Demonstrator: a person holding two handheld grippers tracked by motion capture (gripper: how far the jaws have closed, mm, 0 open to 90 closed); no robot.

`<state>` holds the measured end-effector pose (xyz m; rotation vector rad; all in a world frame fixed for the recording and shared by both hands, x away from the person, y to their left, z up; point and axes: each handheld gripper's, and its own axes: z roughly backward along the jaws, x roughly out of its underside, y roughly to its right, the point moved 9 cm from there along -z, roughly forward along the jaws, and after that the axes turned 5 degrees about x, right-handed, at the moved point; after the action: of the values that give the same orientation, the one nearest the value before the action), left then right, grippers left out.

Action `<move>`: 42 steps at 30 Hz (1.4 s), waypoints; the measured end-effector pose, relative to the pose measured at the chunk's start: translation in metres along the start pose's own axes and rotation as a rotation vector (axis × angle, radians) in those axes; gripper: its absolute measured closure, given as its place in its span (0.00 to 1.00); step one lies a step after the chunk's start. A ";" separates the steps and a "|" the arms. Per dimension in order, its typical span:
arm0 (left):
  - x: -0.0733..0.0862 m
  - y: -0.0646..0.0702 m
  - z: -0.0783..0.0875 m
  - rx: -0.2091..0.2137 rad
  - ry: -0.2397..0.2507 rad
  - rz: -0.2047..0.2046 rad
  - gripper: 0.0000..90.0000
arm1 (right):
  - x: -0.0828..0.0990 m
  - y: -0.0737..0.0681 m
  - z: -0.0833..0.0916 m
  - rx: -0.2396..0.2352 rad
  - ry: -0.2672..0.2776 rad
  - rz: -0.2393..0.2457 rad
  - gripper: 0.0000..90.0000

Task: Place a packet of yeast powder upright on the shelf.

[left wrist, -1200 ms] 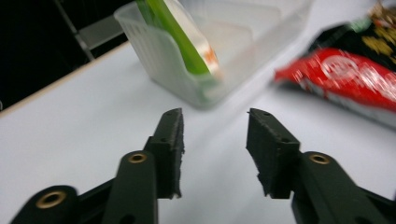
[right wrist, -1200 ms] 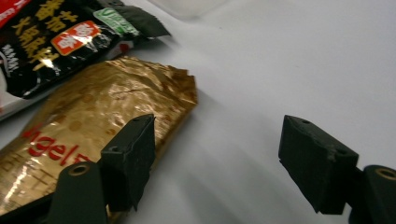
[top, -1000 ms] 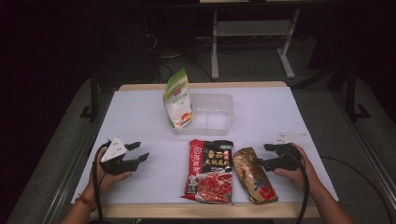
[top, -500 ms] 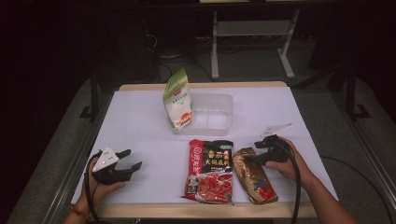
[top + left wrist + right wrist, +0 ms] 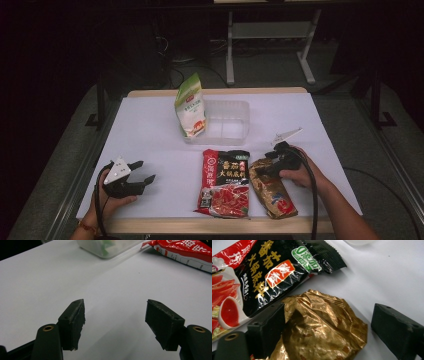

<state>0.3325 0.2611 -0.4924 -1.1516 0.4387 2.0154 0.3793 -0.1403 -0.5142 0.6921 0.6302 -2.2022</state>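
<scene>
Right gripper (image 5: 268, 161) sits at the top end of the crinkled gold foil packet (image 5: 272, 192), near the table's front edge beside the red-and-black glossy sauce packet (image 5: 225, 182). In the right gripper view the gold packet's (image 5: 322, 327) upper corner lies between the two black jaws, which have just been spreading wider; the left jaw is against the foil, the right one stands clear of it, so no squeeze. The packet's lower half runs off the bottom of that view, and its print is too creased to read. The sauce packet (image 5: 262, 275) is cut off at the left edge.

Left gripper (image 5: 142, 172) rests low on the bare sheet, well apart from the packets, jaws just widened with nothing between them. In the left gripper view its pads (image 5: 75, 322) look chipped, and the clear plastic tub (image 5: 107, 247) is blurred and cropped at the top.

From the high view, a green-and-white pouch (image 5: 190, 106) stands upright at the tub's (image 5: 235, 122) left end; whether it is inside or just against it is hard to tell. The table (image 5: 150, 130) is covered in white, with a wooden rim. The room behind is dark, with a white metal frame (image 5: 270, 37) dimly visible.
</scene>
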 end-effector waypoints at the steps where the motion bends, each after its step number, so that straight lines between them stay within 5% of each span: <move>1: 0.000 0.000 0.000 0.001 -0.001 -0.001 0.35 | 0.000 -0.001 0.000 -0.004 0.001 -0.001 0.16; 5: 0.000 0.001 0.000 0.005 0.001 0.001 0.36 | 0.004 -0.009 0.002 -0.041 -0.003 0.030 0.23; 12: 0.000 0.003 -0.002 0.008 -0.005 -0.010 0.36 | 0.008 -0.011 0.008 -0.089 -0.009 0.017 0.36; 21: 0.000 0.004 -0.003 0.013 -0.009 -0.008 0.36 | 0.010 -0.013 0.010 -0.078 -0.010 0.038 0.46; 34: -0.004 0.006 -0.006 0.021 -0.010 -0.015 0.37 | 0.007 -0.007 0.019 -0.040 0.050 0.045 0.78; 42: -0.015 0.013 -0.012 0.048 0.000 -0.023 0.36 | 0.007 -0.004 0.025 -0.011 0.066 0.063 0.87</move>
<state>0.3346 0.2387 -0.4869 -1.1223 0.4693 1.9741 0.3649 -0.1567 -0.4997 0.7716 0.6452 -2.1238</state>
